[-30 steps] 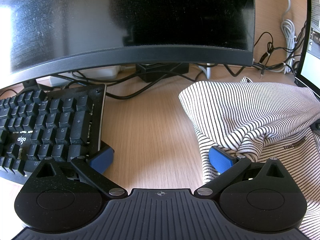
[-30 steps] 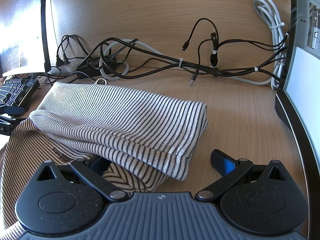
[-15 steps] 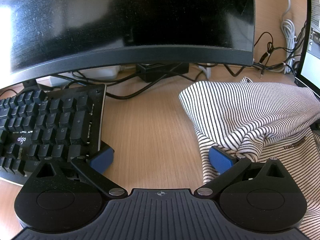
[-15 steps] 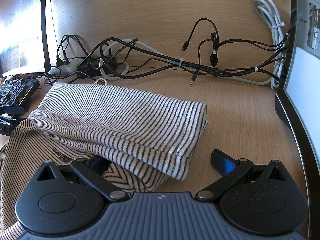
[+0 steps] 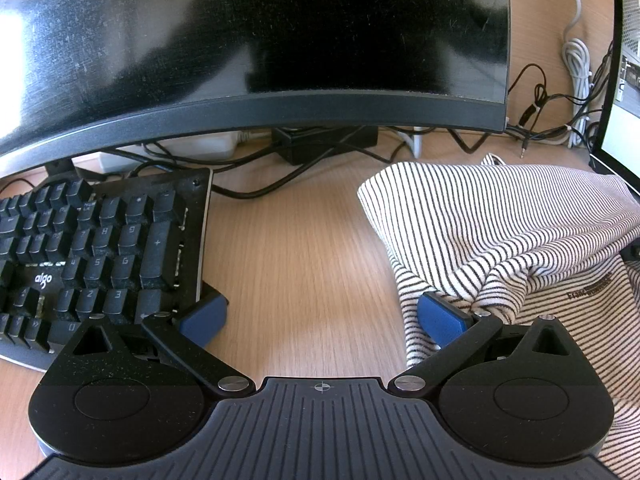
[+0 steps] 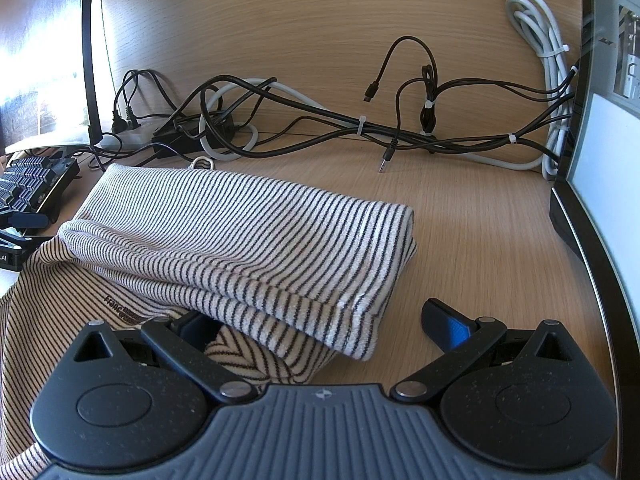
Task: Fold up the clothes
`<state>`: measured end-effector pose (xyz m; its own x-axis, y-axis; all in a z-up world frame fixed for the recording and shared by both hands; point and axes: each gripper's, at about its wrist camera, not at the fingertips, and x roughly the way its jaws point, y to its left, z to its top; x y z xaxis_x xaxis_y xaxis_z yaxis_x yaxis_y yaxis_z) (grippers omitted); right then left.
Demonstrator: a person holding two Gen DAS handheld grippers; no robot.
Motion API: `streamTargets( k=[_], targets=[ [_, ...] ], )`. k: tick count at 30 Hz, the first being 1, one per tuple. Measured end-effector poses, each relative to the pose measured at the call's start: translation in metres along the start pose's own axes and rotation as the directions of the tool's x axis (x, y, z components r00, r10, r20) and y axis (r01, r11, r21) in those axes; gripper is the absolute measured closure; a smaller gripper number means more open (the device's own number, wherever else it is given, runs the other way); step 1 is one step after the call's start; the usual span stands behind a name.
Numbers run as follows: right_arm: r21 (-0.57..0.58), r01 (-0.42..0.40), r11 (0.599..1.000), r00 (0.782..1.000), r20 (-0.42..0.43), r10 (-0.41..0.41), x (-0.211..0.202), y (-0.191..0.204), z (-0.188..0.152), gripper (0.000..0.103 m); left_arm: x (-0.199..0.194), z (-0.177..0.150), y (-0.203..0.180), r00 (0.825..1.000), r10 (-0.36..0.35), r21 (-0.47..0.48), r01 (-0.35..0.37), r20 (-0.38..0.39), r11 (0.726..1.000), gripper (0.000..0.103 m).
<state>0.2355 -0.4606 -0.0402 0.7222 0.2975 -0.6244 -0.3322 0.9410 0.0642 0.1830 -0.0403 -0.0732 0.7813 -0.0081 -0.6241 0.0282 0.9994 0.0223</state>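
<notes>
Black-and-cream striped knit garment (image 6: 240, 232) lies on the light wood-grain desk (image 5: 296, 248), to the right of the black mechanical keyboard (image 5: 100, 240). Its far part is doubled over into a thick roll; a flatter layer with a small printed label runs out from under the roll toward both cameras.

Change against the earlier frames: almost none. The roll, the label and the garment's edges sit in the same places as a second ago. The left wrist view drifts only a little relative to the keyboard. Judgement: this is a pause after a fold has been laid down, not a fold in motion. The garment looks part folded, with the near layer not yet dealt with.

Left tool (image 5: 320, 316): jaws wide apart, holding nothing. Its left blue pad (image 5: 202, 316) sits at the keyboard's near right corner, contact uncertain. Its right blue pad (image 5: 440, 318) is tucked against the garment's left edge, with a striped fold draped over its top. Bare desk lies between the pads.

Right tool (image 6: 320, 324): jaws also wide, gripping nothing. Its left finger is buried under the near edge of the roll, touching cloth. Its right finger (image 6: 448, 326) stands clear over bare desk, on the side of the garment away from the keyboard.

Beyond the garment: black curved monitor (image 5: 256, 40) above the keyboard, and a tangle of black and grey cables (image 6: 360, 132) along the back of the desk.
</notes>
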Motion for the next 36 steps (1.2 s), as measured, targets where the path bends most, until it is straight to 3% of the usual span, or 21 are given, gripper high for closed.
streamTargets(
  k=[25, 31, 36],
  targets=[
    [-0.001, 0.0, 1.0, 1.0, 0.0, 0.0, -0.0019, 0.0001, 0.0001, 0.0, 0.0003, 0.0003, 0.0, 1.0, -0.002, 0.001, 0.002, 0.0, 1.0, 0.0],
    [0.052, 0.013, 0.999, 1.0, -0.003, -0.013, -0.0017, -0.0005, 0.0022, 0.0, 0.0013, 0.0009, -0.0007, 1.0, 0.013, -0.024, -0.013, 0.002, 1.0, 0.0],
    [0.069, 0.016, 0.997, 0.997, -0.073, -0.011, -0.008, -0.0014, 0.0054, 0.0, 0.0001, 0.0066, 0.0039, 0.997, -0.004, -0.076, -0.001, -0.075, 0.997, 0.0]
  ],
)
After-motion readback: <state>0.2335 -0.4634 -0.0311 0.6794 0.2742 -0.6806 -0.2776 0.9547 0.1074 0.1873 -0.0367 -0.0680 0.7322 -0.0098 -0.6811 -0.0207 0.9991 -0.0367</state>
